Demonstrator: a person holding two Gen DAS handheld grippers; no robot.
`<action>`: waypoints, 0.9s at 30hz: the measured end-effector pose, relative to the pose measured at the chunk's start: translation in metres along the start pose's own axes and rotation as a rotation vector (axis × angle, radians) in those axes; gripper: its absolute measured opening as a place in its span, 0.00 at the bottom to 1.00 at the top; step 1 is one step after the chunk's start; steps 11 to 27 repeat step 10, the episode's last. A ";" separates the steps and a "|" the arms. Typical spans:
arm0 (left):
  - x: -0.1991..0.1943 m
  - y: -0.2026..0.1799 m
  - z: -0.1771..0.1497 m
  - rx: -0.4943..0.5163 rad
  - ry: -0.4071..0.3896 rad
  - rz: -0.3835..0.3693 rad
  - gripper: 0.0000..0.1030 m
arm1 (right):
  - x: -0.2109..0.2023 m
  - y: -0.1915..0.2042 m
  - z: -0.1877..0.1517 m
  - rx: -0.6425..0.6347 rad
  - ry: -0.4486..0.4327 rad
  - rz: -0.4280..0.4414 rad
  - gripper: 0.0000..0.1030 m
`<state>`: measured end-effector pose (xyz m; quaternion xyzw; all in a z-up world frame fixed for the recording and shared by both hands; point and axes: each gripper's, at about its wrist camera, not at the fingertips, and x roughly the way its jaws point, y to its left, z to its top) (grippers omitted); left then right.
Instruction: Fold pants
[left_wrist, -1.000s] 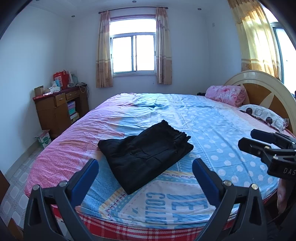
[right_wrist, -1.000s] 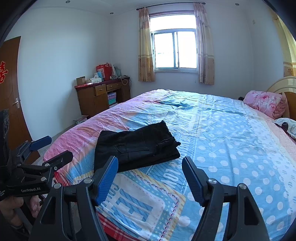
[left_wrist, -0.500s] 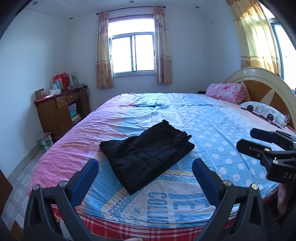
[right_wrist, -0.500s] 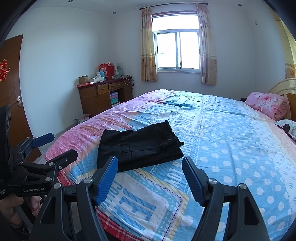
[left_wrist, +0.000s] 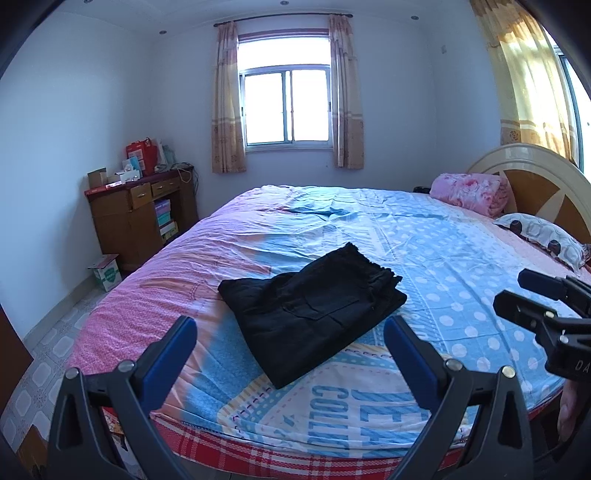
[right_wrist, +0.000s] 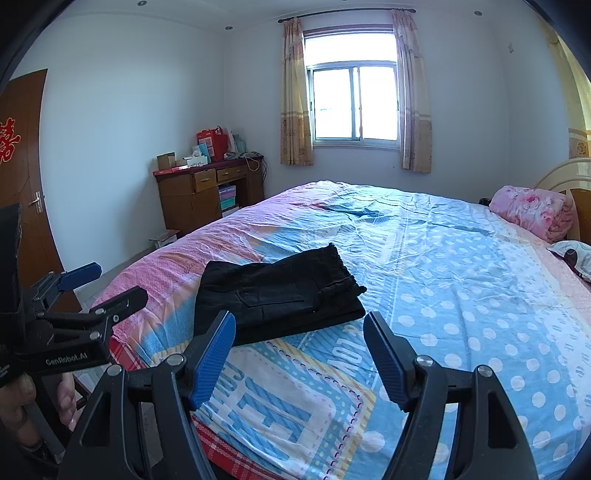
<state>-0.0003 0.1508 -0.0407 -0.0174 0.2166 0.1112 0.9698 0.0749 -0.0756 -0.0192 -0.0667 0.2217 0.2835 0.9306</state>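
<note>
While both tools hang back from the mattress, I read the job as close to finished: the black pants lie in a compact stacked rectangle on the near part of the bed, on the patterned sheet where pink meets blue, with the ruffled end pointing toward the window. My left gripper is spread wide with nothing between its blue pads, and it sits short of the bundle, near the bed's edge. My right gripper is just as wide apart and equally empty, hovering off the bundle's near corner; in its view the left tool shows at the far left, also clear of the cloth.

I judge the step in hand to be a check and a clean retreat, so doing it well means not disturbing the stack. If I want a tidier result, I would bring one pad down flat on the top layer and press along the near edge, where the lower layer appears to jut out slightly. Any sideways drag risks sliding the top fold off the one below, since the fabric looks soft and loosely layered. I cannot tell whether the far side is aligned.
</note>
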 end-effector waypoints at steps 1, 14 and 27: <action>0.000 0.000 0.000 -0.001 0.001 0.001 1.00 | 0.000 0.000 0.000 -0.001 0.000 0.000 0.71; 0.001 0.000 -0.003 0.010 -0.011 0.006 1.00 | 0.003 0.004 -0.002 -0.008 0.012 0.009 0.71; 0.001 0.000 -0.003 0.010 -0.011 0.006 1.00 | 0.003 0.004 -0.002 -0.008 0.012 0.009 0.71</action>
